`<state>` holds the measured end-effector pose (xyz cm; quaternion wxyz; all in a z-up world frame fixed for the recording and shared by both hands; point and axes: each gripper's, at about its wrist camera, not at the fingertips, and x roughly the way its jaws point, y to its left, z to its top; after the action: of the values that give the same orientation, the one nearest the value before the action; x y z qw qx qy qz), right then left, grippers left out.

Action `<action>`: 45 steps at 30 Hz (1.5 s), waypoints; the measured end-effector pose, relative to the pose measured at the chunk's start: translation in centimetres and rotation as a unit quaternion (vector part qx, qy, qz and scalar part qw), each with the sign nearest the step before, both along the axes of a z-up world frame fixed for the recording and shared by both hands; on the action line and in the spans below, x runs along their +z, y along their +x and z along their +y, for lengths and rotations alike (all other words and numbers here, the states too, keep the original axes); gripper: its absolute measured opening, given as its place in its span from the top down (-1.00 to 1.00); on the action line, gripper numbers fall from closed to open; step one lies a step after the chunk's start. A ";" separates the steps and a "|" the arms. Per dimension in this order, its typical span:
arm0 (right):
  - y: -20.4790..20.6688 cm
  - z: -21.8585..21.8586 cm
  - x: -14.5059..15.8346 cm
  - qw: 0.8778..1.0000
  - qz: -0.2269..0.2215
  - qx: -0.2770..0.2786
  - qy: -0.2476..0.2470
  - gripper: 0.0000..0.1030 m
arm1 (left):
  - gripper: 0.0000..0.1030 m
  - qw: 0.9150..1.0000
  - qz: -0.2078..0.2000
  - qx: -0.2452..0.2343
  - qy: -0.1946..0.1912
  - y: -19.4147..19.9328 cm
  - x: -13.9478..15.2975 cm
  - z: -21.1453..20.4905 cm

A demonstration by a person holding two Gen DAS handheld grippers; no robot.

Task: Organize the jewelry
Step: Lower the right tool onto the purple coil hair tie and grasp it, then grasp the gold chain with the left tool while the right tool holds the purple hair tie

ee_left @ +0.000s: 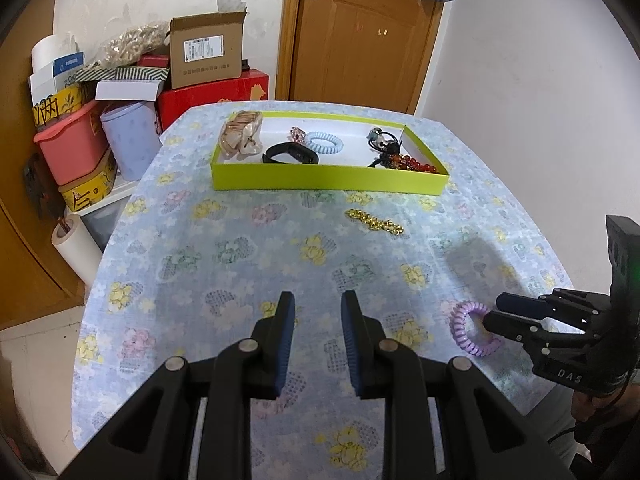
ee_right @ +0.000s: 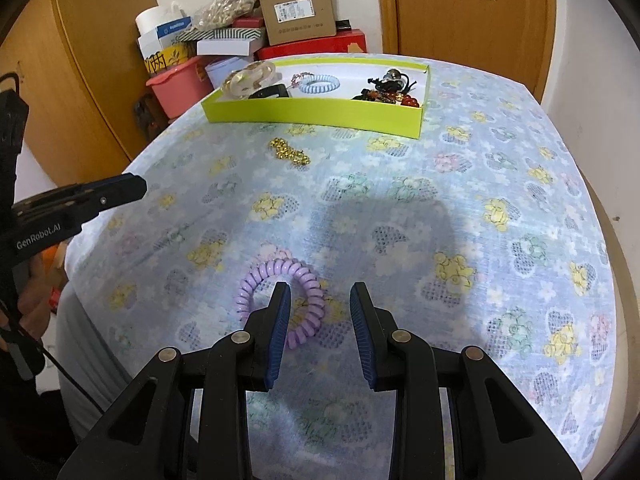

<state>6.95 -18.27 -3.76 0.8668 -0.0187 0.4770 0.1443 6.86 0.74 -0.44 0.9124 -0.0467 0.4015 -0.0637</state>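
A purple spiral hair tie [ee_right: 280, 300] lies on the floral tablecloth near the front edge; it also shows in the left wrist view [ee_left: 474, 328]. My right gripper [ee_right: 320, 294] is open, its left finger over the tie's ring and the tie's right side between the jaws; in the left wrist view the right gripper [ee_left: 494, 312] reaches the tie from the right. My left gripper [ee_left: 318, 302] is open and empty above the cloth. A gold chain bracelet [ee_left: 374, 221] lies before a lime-green tray [ee_left: 328, 178] holding a blue spiral tie [ee_left: 326, 142], black band [ee_left: 290, 154], red beads [ee_left: 416, 165] and hair clips.
The table [ee_right: 460, 160] is covered in a blue floral cloth. Boxes, a pink bin [ee_left: 72, 148] and a paper roll [ee_left: 76, 248] stand beyond its left edge. A wooden door [ee_left: 360, 32] is behind the table.
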 end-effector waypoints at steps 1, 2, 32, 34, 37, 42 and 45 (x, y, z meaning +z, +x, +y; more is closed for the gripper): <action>0.0 0.1 -0.1 1.000 0.000 0.003 -0.002 0.38 | 0.52 1.000 0.001 0.000 -0.001 0.1 -0.1 0.0; 0.1 0.2 -0.1 1.000 -0.001 0.005 -0.003 0.38 | 0.52 1.000 0.002 -0.001 -0.001 0.2 -0.1 0.0; 1.1 -1.0 0.9 0.999 -0.044 -0.003 -0.021 0.82 | 0.36 0.998 0.023 -0.046 -0.022 6.4 -1.6 -2.9; 1.4 -1.4 0.8 0.999 -0.042 -0.007 -0.019 0.82 | 0.25 0.998 0.023 -0.053 -0.023 7.4 -2.1 -3.1; 1.7 -1.9 0.6 0.999 -0.038 -0.012 -0.018 0.82 | 0.09 0.997 0.025 -0.069 -0.025 8.8 -2.6 -3.5; 2.2 -2.5 0.2 0.999 -0.032 -0.017 -0.016 0.82 | -0.02 0.996 0.026 -0.086 -0.021 10.5 -3.1 -4.0; 2.5 -2.6 0.0 0.999 -0.030 -0.017 -0.015 0.82 | -0.06 0.995 0.024 -0.101 -0.014 11.0 -3.3 -4.6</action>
<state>9.50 -20.91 -3.74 0.8827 -0.0284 0.4529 0.1217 17.86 -3.83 -3.71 0.8907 -0.0206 0.4251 -0.1598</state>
